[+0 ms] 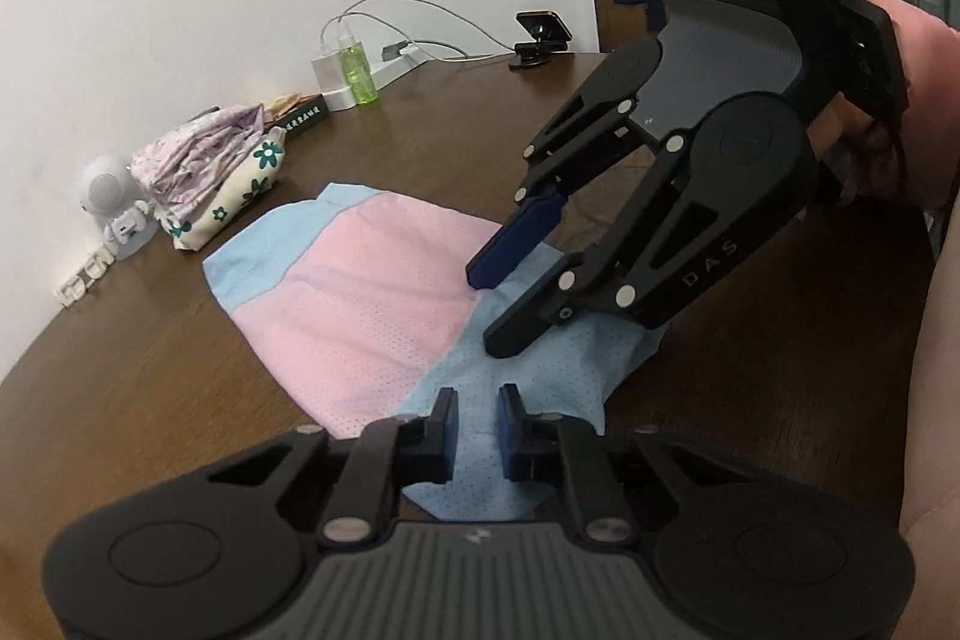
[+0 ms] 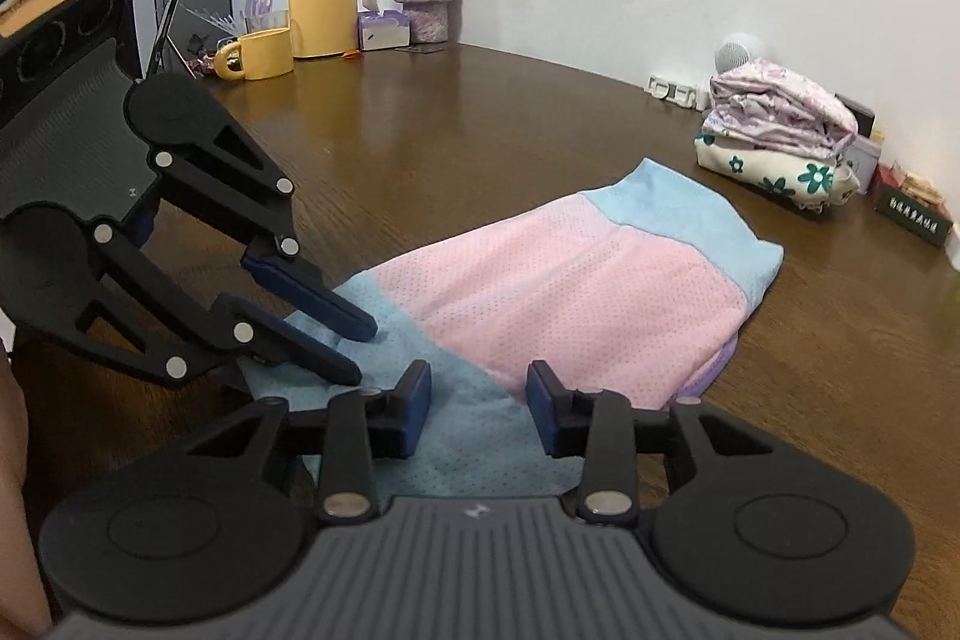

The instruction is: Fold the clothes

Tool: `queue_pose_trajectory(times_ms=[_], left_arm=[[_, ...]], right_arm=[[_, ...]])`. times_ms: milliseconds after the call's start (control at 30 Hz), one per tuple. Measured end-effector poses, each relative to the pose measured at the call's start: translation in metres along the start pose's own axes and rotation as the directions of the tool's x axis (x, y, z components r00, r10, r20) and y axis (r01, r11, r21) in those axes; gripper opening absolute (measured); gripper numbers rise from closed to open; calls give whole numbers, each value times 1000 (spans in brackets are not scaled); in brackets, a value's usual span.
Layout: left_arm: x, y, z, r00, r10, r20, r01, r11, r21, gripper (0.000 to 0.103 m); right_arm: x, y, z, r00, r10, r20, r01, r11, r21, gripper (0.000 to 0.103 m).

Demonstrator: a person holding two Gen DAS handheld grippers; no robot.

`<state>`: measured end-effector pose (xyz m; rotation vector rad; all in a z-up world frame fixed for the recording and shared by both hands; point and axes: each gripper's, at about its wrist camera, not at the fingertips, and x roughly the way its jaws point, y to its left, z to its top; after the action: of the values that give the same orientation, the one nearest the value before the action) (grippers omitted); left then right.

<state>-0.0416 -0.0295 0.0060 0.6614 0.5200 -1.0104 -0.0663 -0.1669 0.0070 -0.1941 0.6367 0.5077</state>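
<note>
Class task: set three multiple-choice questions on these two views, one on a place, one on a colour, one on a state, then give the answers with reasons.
1. Where is the pile of floral clothes?
A. On the table by the wall
B. On top of the spread garment
C. Between a gripper's fingers

2. What colour is the spread garment's middle band?
A. Green
B. Pink
C. Black

3. How do the right gripper's jaws stand?
A. Shut tight, no gap
B. Closed on the yellow mug
C. Apart, over the garment's near blue end

Answers:
1 A: the pile of floral clothes sits on the table close to the white wall, apart from the garment.
2 B: the spread garment is pink between two light blue ends.
3 C: the right gripper shows a wide gap with flat blue cloth under it.
</note>
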Motion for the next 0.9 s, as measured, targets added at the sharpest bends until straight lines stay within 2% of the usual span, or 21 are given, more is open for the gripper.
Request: queue_pose_trajectory(times_ms=[33, 100, 133, 167, 200, 267, 300, 400, 533, 700, 833, 900], left_arm=[[-2, 0, 0, 1000, 13, 5, -13, 1000, -4, 18], [-13, 3, 0, 998, 50, 38, -49, 998, -38, 33], [-21, 6, -1, 995, 75, 69, -69, 995, -74, 49], [-32, 10, -4, 989, 104, 109, -91, 989, -120, 66], [-41, 13, -7, 981, 133, 144, -109, 980, -167, 73], [-57, 16, -14, 962, 187, 200, -134, 958, -252, 98], [-64, 15, -18, 952, 212, 221, -143, 946, -291, 101], [-73, 6, -29, 933, 268, 241, -161, 907, -389, 103], [-71, -9, -36, 936, 290, 200, -178, 879, -443, 103], [-71, -16, -41, 938, 300, 172, -194, 869, -456, 103], [-78, -23, -45, 935, 309, 175, -201, 867, -457, 103], [-80, -28, -46, 934, 313, 172, -208, 868, -451, 103]], right_arm=[[-3, -1, 1, 1000, -5, 16, 5, 1000, 10, 50], [-13, -3, 3, 997, -19, 69, 17, 999, 33, 75], [-22, -2, 2, 994, -28, 108, 24, 999, 41, 92], [-32, 0, 2, 989, -37, 142, 31, 999, 44, 103], [-41, 3, 0, 984, -46, 175, 38, 998, 47, 103], [-53, 6, -4, 974, -65, 216, 50, 996, 70, 103], [-57, 7, -6, 970, -78, 228, 58, 994, 92, 103], [-61, 6, -13, 962, -132, 238, 91, 980, 175, 103], [-59, 6, -25, 962, -161, 220, 88, 948, 307, 103], [-59, 12, -31, 965, -169, 199, 93, 934, 345, 103], [-68, 23, -34, 948, -225, 226, 136, 926, 352, 103], [-70, 27, -34, 948, -222, 227, 143, 937, 319, 103]])
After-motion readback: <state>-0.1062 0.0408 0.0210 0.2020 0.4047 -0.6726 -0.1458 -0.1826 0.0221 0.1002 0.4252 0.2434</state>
